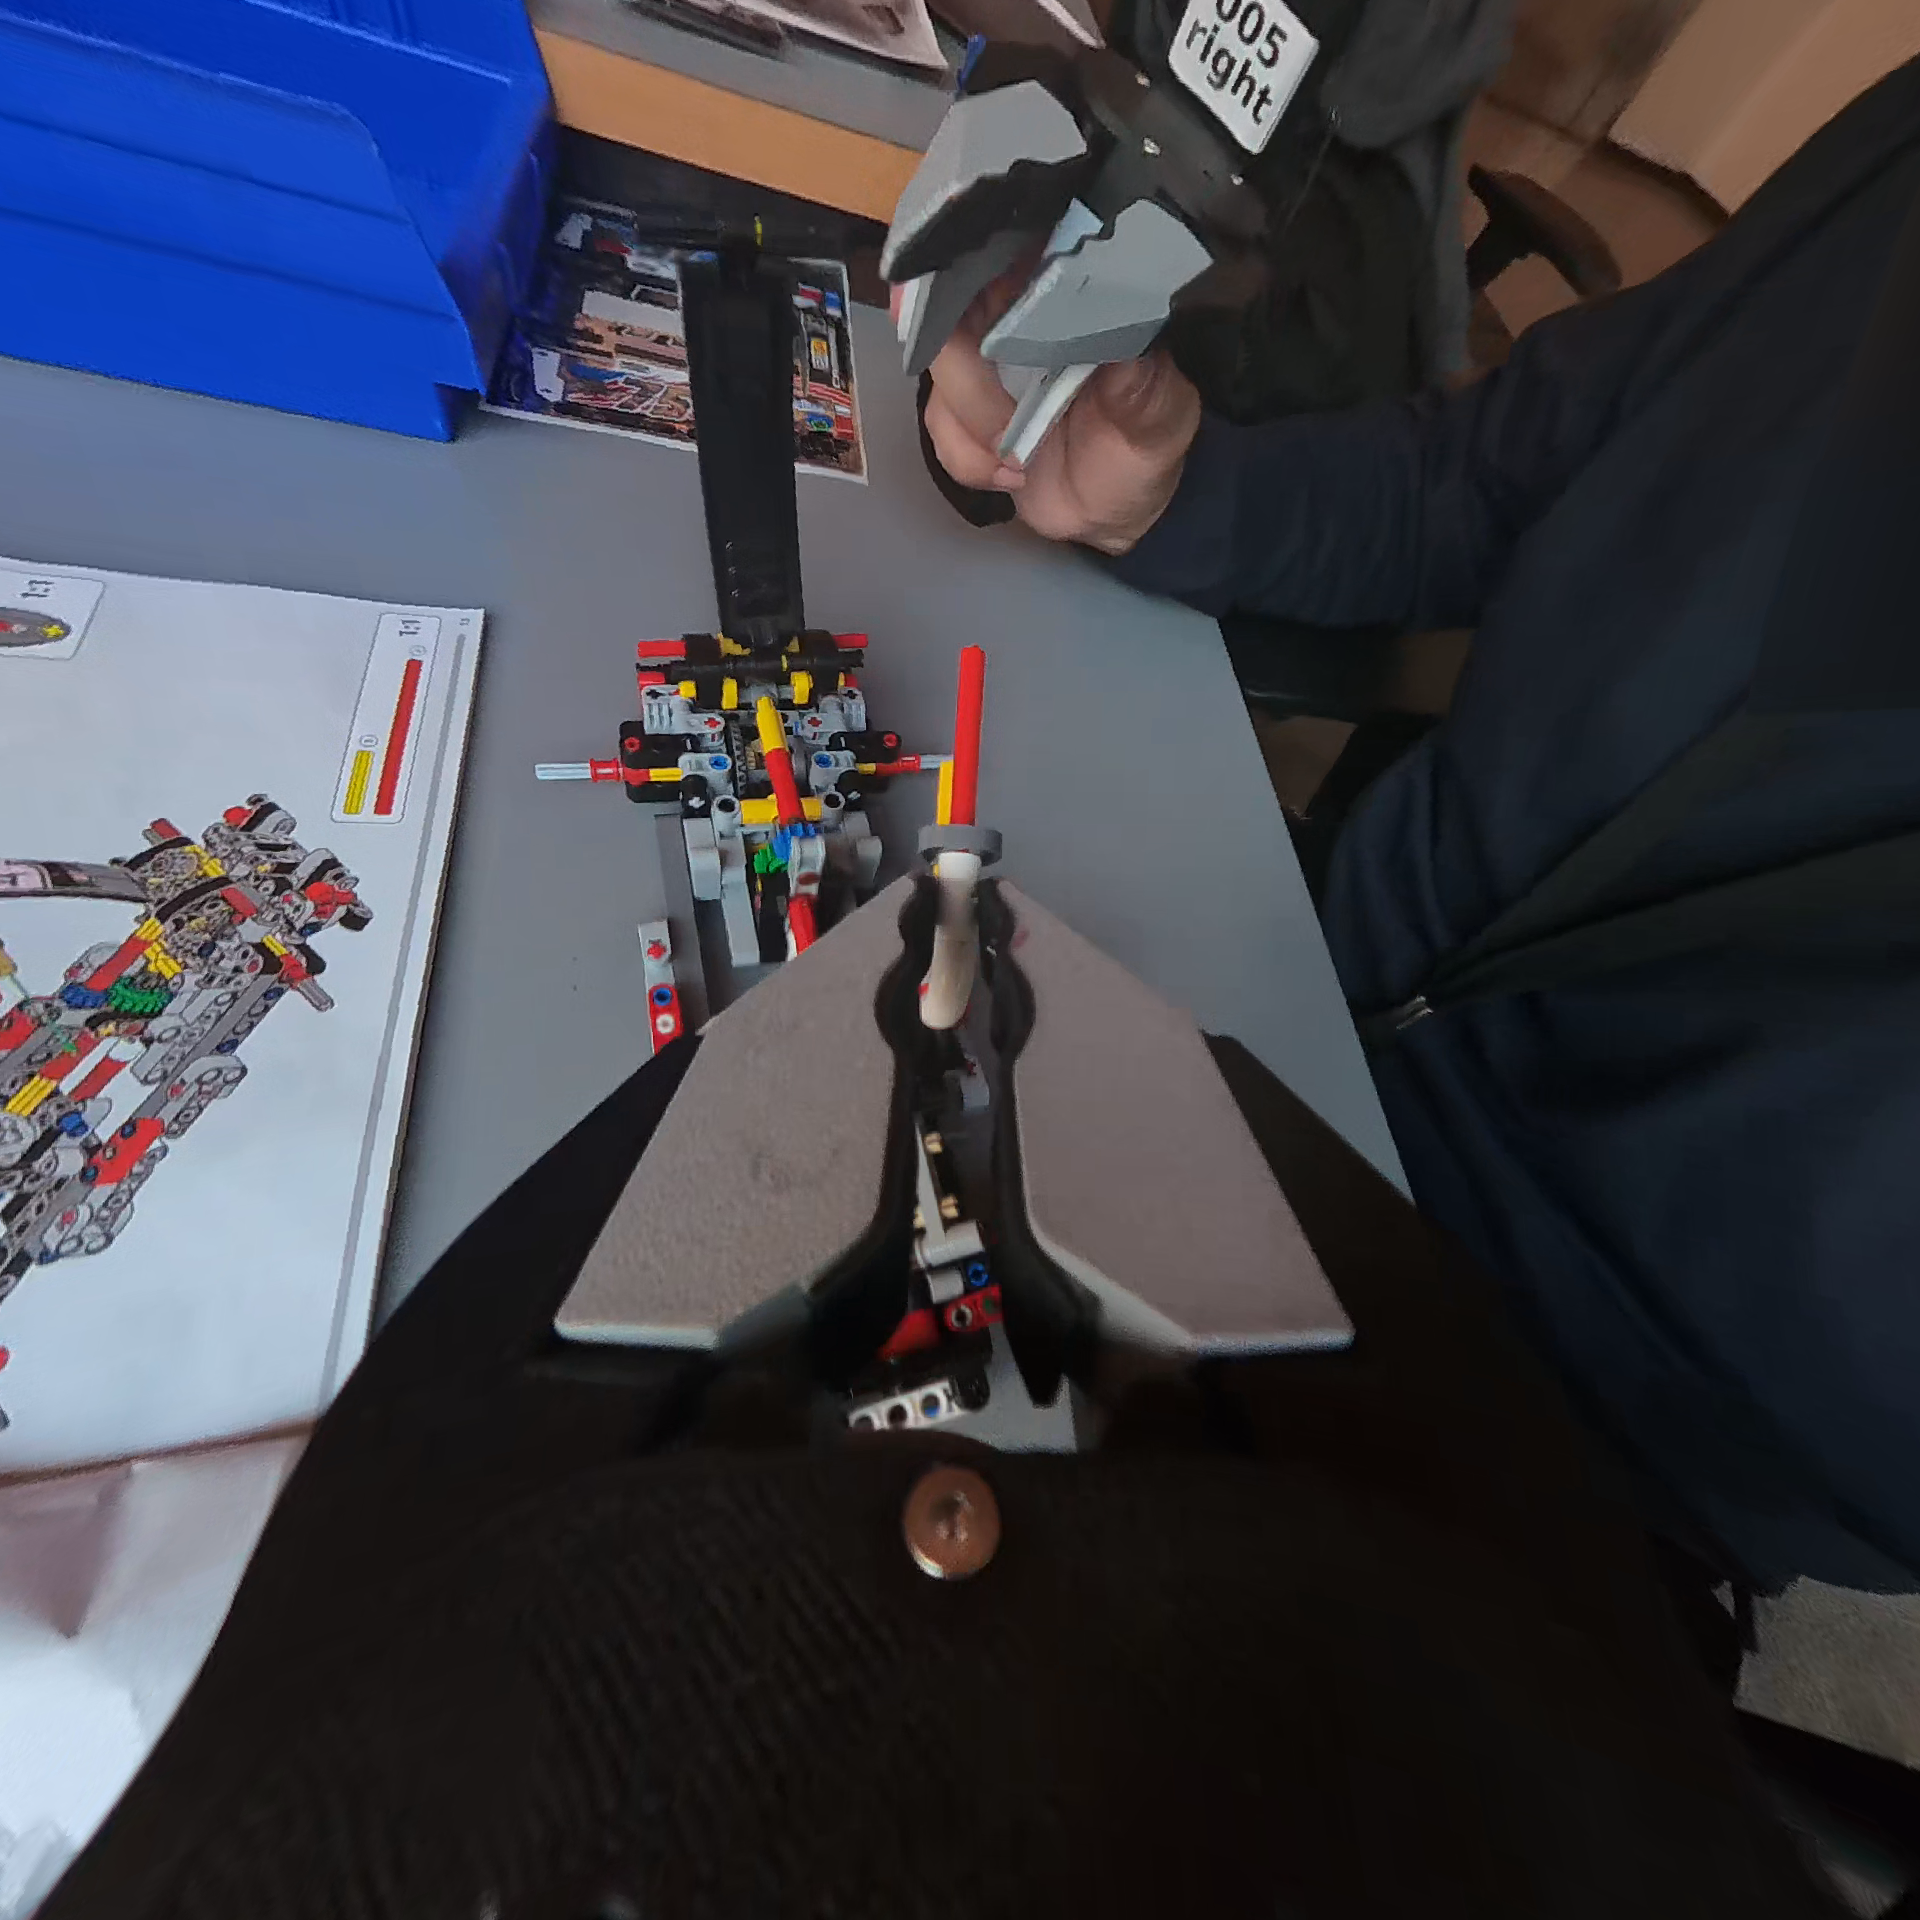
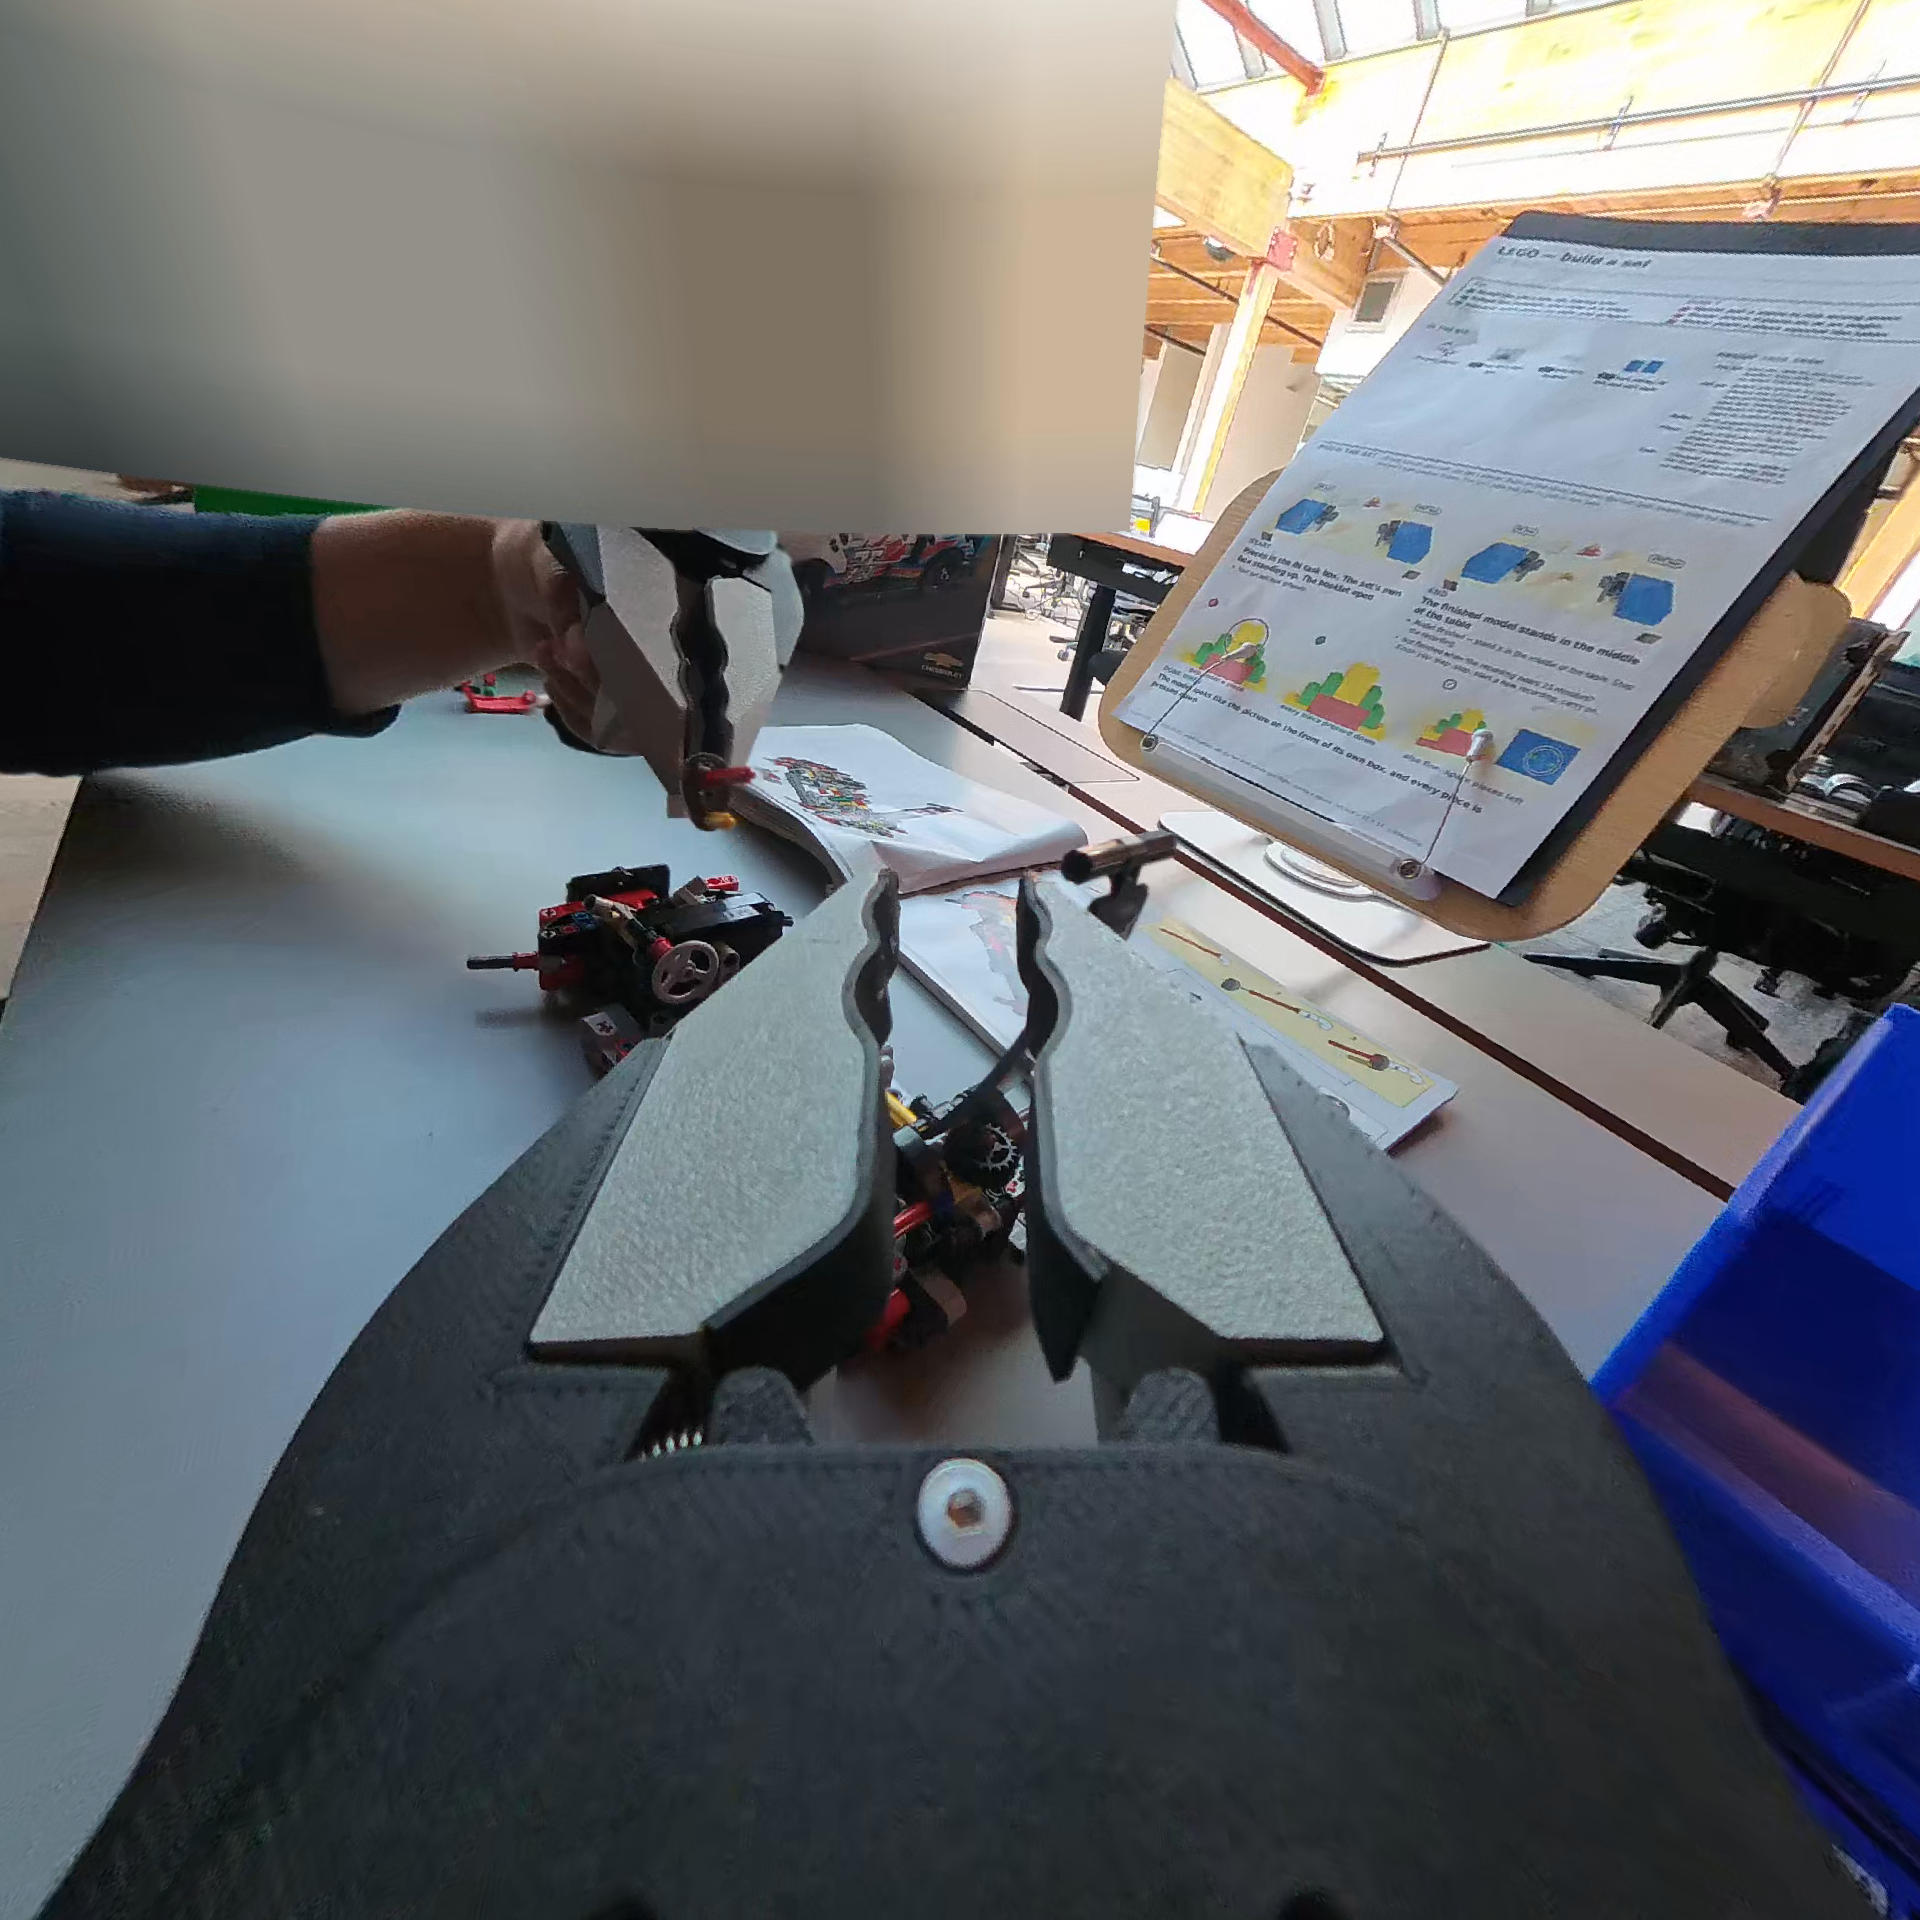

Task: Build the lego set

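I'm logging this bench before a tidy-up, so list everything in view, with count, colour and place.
Table: one, grey, under everything.
Brick model: one, black, red, yellow and grey, mid-table.
Second brick assembly: one, dark with red and yellow, on the table below the right jaws.
Instruction booklet: one, white, open, left of the model.
Storage bins: blue, stacked at the far left corner.
Sheet on a stand: one, white, tilted, beside the table.
Small part with red and yellow rods: one, with a grey ring and a pale stem.
Left hand-held gripper: closed on that part's stem.
Right hand-held gripper: raised, jaws apart, nothing between them.
Hands, dark sleeves: two.
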### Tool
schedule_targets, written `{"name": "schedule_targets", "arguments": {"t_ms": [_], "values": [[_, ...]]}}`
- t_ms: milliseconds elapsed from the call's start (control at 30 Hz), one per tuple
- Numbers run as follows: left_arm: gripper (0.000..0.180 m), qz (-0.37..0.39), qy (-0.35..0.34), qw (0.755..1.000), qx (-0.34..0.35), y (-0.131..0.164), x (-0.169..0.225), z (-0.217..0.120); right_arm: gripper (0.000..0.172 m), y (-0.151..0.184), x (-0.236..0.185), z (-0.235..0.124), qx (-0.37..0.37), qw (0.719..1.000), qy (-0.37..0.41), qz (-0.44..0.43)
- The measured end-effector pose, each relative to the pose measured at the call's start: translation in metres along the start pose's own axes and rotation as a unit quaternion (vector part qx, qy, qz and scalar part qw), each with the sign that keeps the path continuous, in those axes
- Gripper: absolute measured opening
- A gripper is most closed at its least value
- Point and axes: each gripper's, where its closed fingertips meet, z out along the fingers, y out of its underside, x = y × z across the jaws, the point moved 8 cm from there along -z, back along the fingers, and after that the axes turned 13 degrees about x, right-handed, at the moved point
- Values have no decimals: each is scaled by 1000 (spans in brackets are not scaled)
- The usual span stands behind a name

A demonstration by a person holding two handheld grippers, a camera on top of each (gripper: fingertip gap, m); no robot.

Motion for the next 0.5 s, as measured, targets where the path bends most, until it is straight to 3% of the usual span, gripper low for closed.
{"name": "schedule_targets", "arguments": {"t_ms": [233, 500], "values": [[5, -30, -26, 999, 29, 20, -15, -25, 19, 6, 10, 0, -4, 1000, 11, 25], [5, 39, 0, 997, -72, -11, -45, -4, 19, 11, 8, 2, -18, 1000, 10, 12]]}}
